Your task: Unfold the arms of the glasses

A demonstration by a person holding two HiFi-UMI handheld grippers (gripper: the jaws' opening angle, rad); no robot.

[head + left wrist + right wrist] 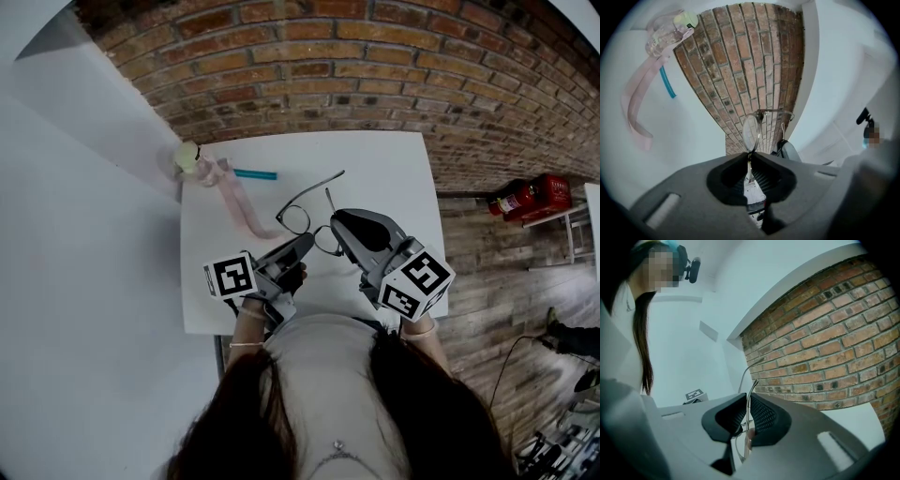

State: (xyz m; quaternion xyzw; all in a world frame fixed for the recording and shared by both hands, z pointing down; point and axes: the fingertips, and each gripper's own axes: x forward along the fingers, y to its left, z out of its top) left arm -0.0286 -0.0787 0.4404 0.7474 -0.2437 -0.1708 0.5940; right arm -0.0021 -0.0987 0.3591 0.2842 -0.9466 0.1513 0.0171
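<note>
I had my left gripper (pixel 302 246) pinched on the glasses (pixel 298 217) frame and my right gripper (pixel 340 228) clamped on one arm, above the desk (pixel 394 173).

thin metal glasses (pixel 293 218), rough matt brick wall (pixel 375 75)

White square counter (pixel 394 187). Far left corner: small clear bottle (pixel 190 159) with pale yellow cap. Pink strap (pixel 239 202) curls from beside it toward the near side. Teal stick (pixel 255 173) just right of the strap. Brick wall (pixel 375 66) beyond. Red fire extinguisher (pixel 530 197) well right.
</note>
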